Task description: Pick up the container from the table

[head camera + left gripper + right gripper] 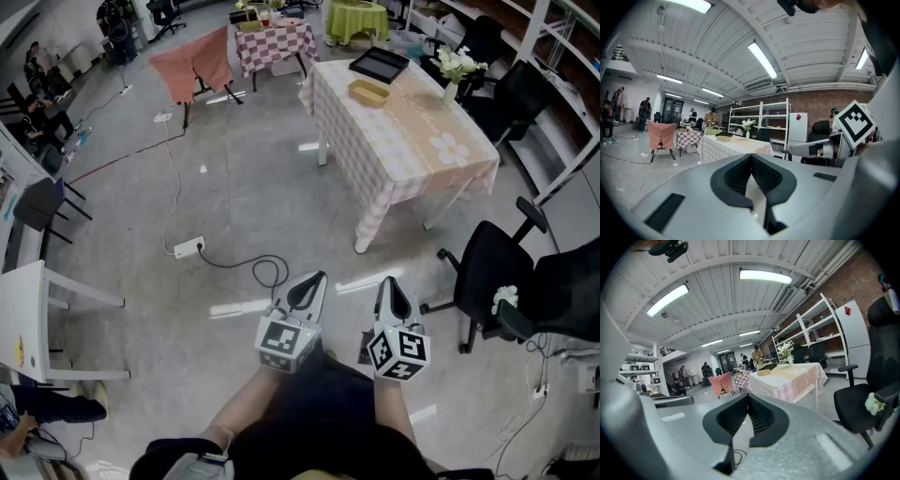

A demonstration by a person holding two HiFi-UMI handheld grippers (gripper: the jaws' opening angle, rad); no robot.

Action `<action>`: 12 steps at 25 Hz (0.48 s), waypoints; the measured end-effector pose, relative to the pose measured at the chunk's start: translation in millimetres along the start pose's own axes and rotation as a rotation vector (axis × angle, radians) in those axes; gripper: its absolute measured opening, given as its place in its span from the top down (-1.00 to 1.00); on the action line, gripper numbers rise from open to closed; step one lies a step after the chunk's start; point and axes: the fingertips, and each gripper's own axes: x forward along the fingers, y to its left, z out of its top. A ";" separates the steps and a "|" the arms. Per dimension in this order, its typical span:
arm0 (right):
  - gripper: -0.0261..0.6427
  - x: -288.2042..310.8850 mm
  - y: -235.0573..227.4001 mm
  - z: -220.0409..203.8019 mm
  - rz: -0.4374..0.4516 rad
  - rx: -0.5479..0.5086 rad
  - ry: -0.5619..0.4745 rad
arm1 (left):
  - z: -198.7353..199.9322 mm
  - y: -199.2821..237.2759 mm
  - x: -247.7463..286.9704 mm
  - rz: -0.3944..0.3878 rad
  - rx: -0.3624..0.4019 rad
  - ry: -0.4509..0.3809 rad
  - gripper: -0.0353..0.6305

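Observation:
A shallow tan container (368, 93) sits on the far part of a table (412, 141) with a checked and peach cloth, next to a black tray (379, 64) and a vase of white flowers (454, 67). Both grippers are held close to the person's body, well short of the table and over bare floor. The left gripper (314, 278) is shut and empty, as is the right gripper (389, 284). In the left gripper view the container (724, 138) is small and distant beyond the shut gripper (751, 157). The right gripper view shows the container (763, 372) far beyond that gripper (748, 397).
A black office chair (497, 272) stands to the right, between me and the table. A power strip (188, 247) and its cables lie on the floor to the left. A white table (23, 309) is at the left edge. A red-draped stand (194, 61) and a checked table (274, 42) stand further back.

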 end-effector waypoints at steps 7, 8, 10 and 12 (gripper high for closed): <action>0.91 -9.2 -11.2 6.9 -0.031 0.018 -0.038 | 2.6 -7.9 4.0 0.001 0.019 -0.015 0.86; 0.91 -10.0 -13.9 8.0 -0.041 0.020 -0.046 | 2.7 -8.0 4.6 0.002 0.021 -0.017 0.86; 0.91 -11.6 -17.6 9.1 -0.055 0.024 -0.056 | 2.7 -7.9 4.5 0.007 0.022 -0.019 0.86; 0.91 -12.6 -18.6 8.8 -0.062 0.031 -0.059 | 3.2 -6.7 3.2 0.015 0.024 -0.021 0.86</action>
